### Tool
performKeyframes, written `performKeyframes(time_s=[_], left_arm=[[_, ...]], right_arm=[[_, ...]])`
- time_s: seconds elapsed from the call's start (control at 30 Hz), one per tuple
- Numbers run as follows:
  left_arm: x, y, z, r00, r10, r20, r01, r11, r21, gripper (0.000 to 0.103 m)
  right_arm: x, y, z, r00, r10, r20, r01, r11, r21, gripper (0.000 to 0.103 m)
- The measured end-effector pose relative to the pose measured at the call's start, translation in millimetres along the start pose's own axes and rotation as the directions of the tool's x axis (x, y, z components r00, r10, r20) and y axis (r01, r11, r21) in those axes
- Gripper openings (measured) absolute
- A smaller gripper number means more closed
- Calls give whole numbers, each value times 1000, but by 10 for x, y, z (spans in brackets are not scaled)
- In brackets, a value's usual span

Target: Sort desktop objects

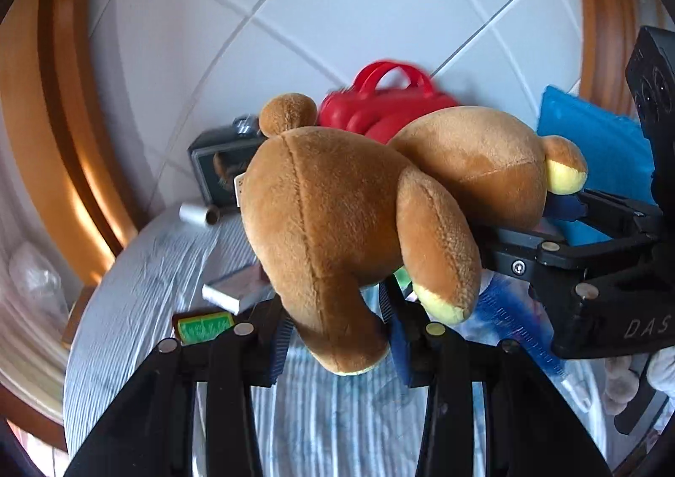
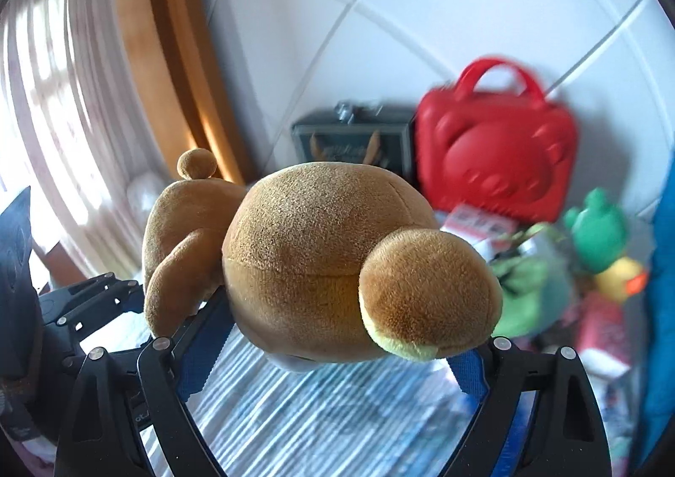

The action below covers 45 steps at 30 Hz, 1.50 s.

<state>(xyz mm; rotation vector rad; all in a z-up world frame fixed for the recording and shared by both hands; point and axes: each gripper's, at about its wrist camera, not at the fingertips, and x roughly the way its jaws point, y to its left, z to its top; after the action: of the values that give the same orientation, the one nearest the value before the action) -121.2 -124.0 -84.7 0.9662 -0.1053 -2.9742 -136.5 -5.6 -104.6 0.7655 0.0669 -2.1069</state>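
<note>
Left wrist view: I see my left gripper [image 1: 337, 333] clamped on a leg of the brown plush bear [image 1: 329, 198], frame centre, lifted off the striped cloth [image 1: 139, 287]; right gripper [image 1: 561, 215] comes in from the right, pinching its head. Red case [image 1: 388, 106] behind.

The brown plush teddy bear with pale yellow paw pads and inner ears [image 1: 337, 198] hangs in the air above the striped cloth of the table, lying roughly level with its back seam upward. Its leg is pinched at one end and its round head [image 2: 312, 249] is gripped at the other. A small round tail [image 2: 197, 163] sticks up.
</note>
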Motion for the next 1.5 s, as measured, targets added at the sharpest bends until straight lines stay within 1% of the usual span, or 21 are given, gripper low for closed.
performKeyframes(time_s=[0.13,0.27,0.37,0.43,0.47,0.53,0.57,0.63,0.7,0.73,0.77,0.8,0.83,0.93,1.0,1.03,1.1,1.13,1.27,1.4,1.5], left_arm=[[-248,-385,325,996,-48,77,45,998,48,39],[-485,-858,634,982,-110,154,95,990,101,39],[-694,-1346,869,958,-179,224,146,977,156,39],[-829,-1703,1016,935,-242,260,194,961,197,39],[-881,-1892,1094,925,-264,274,208,954,218,38],[-945,-2328,1261,915,-286,285,213,941,262,38],[-947,-2473,1319,913,-293,284,219,939,265,38],[-879,-2682,1384,919,-297,258,237,942,239,39],[-714,-2756,1371,930,-300,214,258,944,205,50],[-677,-2799,1318,938,-286,196,247,949,198,67],[-651,-2827,1242,948,-260,182,225,955,192,78],[-581,-2806,1165,958,-228,173,195,963,189,79],[-544,-2782,1077,966,-205,157,175,966,189,79],[-315,-2509,853,983,-164,77,150,974,168,79],[-230,-2249,725,988,-151,39,144,979,141,79],[-178,-2134,657,989,-144,18,141,982,128,79],[-69,-1931,530,991,-134,-20,135,984,117,79],[-18,-1827,458,991,-130,-41,134,984,114,79],[119,-1619,135,984,-149,-98,160,980,122,79],[347,-1675,-116,970,-172,-170,199,967,157,79],[444,-1776,-188,963,-192,-190,225,959,171,79]], right_arm=[[-588,-262,150,994,-58,88,56,998,25,91],[-1188,-546,241,979,-125,160,119,992,51,91],[-1706,-796,274,954,-205,219,195,979,66,84],[-2039,-959,278,940,-230,252,220,973,70,70],[-2161,-1020,276,929,-259,263,248,966,75,69],[-2468,-1200,255,900,-324,293,303,946,115,69],[-2610,-1304,250,885,-363,293,337,932,138,69],[-2830,-1501,221,869,-413,274,383,910,157,69],[-2956,-1646,172,862,-445,243,417,895,159,70],[-2984,-1687,141,863,-447,234,420,894,155,73],[-2971,-1714,120,866,-448,225,421,893,156,76],[-2957,-1737,91,871,-443,214,416,895,159,85],[-2889,-1740,63,882,-428,196,402,902,160,90],[-2644,-1673,6,904,-398,157,378,915,142,99],[-2553,-1506,-52,897,-418,145,404,907,120,102],[-2517,-1426,-68,900,-406,158,390,912,125,103],[-2360,-1282,-120,914,-375,155,355,924,140,103],[-2279,-1206,-158,915,-376,148,356,923,145,103],[-1835,-1038,-422,929,-362,80,343,921,187,103],[-1500,-1056,-871,934,-358,3,343,897,277,103],[-1344,-1196,-1183,927,-374,-36,362,861,358,103]])
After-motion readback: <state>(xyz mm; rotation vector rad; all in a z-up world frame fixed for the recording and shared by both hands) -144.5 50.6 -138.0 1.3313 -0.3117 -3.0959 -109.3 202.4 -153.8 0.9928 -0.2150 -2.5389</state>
